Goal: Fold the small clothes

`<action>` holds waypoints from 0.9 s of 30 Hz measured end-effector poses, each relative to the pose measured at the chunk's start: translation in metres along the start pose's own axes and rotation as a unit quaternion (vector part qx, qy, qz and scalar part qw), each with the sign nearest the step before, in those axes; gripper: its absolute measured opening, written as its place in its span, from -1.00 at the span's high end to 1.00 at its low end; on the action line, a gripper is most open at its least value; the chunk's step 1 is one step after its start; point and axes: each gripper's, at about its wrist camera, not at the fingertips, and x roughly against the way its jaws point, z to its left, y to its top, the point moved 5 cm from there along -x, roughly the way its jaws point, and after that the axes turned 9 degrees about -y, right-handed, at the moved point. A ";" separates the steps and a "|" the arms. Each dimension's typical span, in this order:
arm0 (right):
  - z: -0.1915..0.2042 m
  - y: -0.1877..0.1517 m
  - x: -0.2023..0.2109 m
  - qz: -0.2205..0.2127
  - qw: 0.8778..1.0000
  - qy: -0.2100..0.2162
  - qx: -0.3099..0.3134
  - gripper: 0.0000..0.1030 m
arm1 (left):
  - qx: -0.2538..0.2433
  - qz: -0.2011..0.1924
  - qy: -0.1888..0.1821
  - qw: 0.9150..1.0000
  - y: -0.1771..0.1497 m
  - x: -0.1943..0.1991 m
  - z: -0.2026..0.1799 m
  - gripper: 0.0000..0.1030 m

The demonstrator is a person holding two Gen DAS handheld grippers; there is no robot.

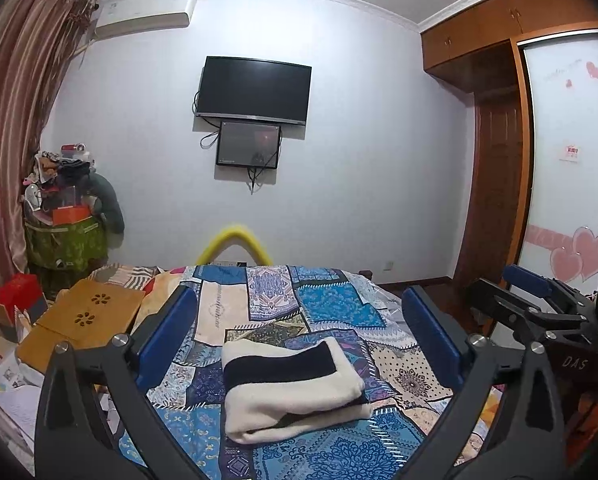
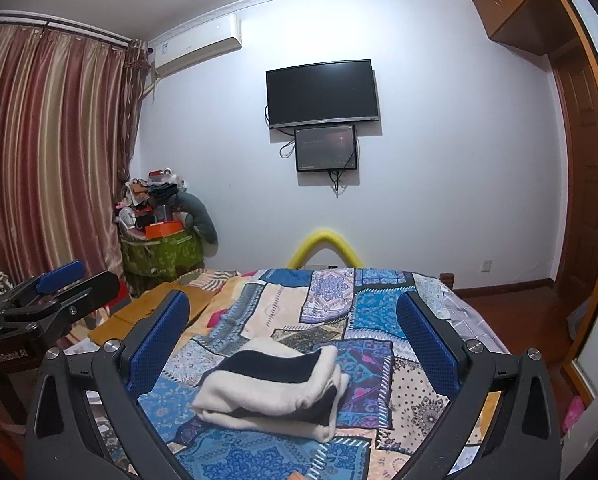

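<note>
Folded garment [image 1: 295, 388]; curtain [image 2: 47, 152] fully right-view

One small garment, a cream-white fleecy knit with a broad black band [image 1: 295, 390], lies folded into a thick, compact bundle. Layers stacked; the black band runs across the top and shows again at the folded edge [image 2: 275, 394]. Rounded fold along one side, loose layered edges at one end. It rests flat on the blue-and-beige patchwork bedspread [image 1: 331, 304], near the close end of the bed, nothing touching it.
</note>
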 end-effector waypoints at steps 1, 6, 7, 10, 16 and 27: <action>0.000 -0.001 -0.001 0.000 1.000 0.000 0.000 -1.00 | 0.001 0.001 0.000 1.000 -0.001 0.000 0.000 -1.00; 0.000 0.000 0.000 0.001 1.000 0.001 -0.002 -1.00 | 0.004 0.005 0.003 1.000 -0.002 -0.003 0.002 -1.00; 0.000 0.000 0.000 0.001 1.000 0.001 -0.002 -1.00 | 0.004 0.005 0.003 1.000 -0.002 -0.003 0.002 -1.00; 0.000 0.001 0.001 0.000 1.000 0.002 -0.002 -1.00 | 0.006 0.007 0.003 1.000 -0.004 -0.004 0.004 -1.00; -0.001 0.001 0.002 0.000 1.000 0.002 -0.003 -1.00 | 0.006 0.010 0.004 1.000 -0.005 -0.006 0.004 -1.00; -0.001 0.002 0.003 0.000 1.000 0.002 -0.003 -1.00 | 0.010 0.013 0.007 1.000 -0.006 -0.008 0.006 -1.00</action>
